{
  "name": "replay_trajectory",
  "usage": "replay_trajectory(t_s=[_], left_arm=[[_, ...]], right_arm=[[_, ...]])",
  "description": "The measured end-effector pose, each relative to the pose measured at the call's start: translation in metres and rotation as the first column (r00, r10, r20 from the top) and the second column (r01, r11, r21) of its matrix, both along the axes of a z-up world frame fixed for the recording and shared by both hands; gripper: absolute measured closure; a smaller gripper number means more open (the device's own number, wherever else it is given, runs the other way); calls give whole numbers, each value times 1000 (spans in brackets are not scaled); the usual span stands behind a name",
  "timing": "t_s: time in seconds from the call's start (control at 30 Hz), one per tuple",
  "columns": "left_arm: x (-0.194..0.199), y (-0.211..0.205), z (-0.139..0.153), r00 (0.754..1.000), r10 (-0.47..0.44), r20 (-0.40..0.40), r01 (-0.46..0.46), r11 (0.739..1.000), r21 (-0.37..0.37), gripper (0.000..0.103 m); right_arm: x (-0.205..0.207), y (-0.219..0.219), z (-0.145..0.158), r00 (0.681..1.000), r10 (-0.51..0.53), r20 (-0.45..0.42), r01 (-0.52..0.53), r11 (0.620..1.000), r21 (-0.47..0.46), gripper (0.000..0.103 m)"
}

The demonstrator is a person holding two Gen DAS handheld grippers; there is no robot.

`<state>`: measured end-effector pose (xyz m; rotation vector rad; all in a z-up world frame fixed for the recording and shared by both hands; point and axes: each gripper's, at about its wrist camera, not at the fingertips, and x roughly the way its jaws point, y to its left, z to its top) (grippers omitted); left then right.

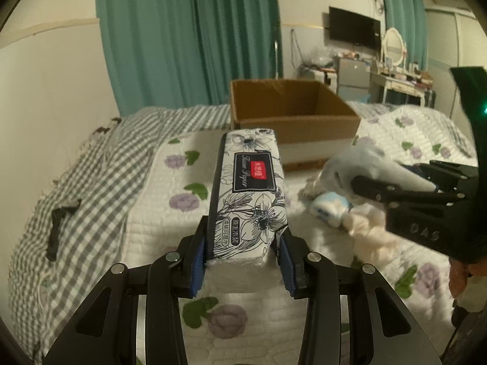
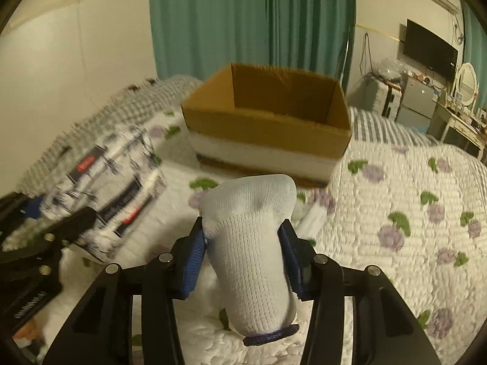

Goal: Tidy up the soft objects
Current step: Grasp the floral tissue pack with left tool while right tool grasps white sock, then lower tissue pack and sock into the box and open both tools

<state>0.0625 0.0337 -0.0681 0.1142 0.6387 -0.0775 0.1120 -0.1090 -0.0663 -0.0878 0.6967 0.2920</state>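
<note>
**Both tongs loaded, the box waits ahead**

The scene is a bedroom with teal curtains (image 2: 249, 21) behind a bed covered by a white quilt with purple flowers and green leaves (image 2: 395, 188). On this quilt, at the far side, stands an open brown cardboard box (image 2: 268, 121); as far as its inside is visible, it looks empty.

The left tongs (image 1: 242, 252) are closed on the near end of a long tissue paper pack in white wrapping with black flower drawings (image 1: 249, 188). The pack points forward, toward the box, and is lifted above the quilt. The right tongs (image 2: 245, 255) are closed around a white knitted sock with a dark blue cuff (image 2: 252, 243), whose toe end stands up between the blue pads (image 2: 194, 255). In the left wrist view a small white and light blue packet (image 1: 328, 210) and some cream fluffy material (image 1: 365, 231) lie on the quilt near the right tongs; I cannot tell what they are exactly.

I judge that the step in hand is carrying: both soft things are gripped but not yet in the box. The next move needs each item brought over the box rim before release. The long pack should probably go in lengthwise so that it does not catch on the wall.
</note>
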Motion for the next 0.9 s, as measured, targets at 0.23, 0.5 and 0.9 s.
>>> replay_trajectory(t_s=[0.23,0.5,0.9], left_arm=[[20,-8,41,999,-25,37,25,1000,6,63],[81,-30,101,987,-60,149,57,998,23,63],[214,-63,63,994,-82,67,78,995,64,62]], right_arm=[[12,-18,69,995,35,97,-44,995,91,56],[77,-31,130,978,11,207,-35,993,113,56],[220,-44,94,994,-52,99,36,988,150,56]])
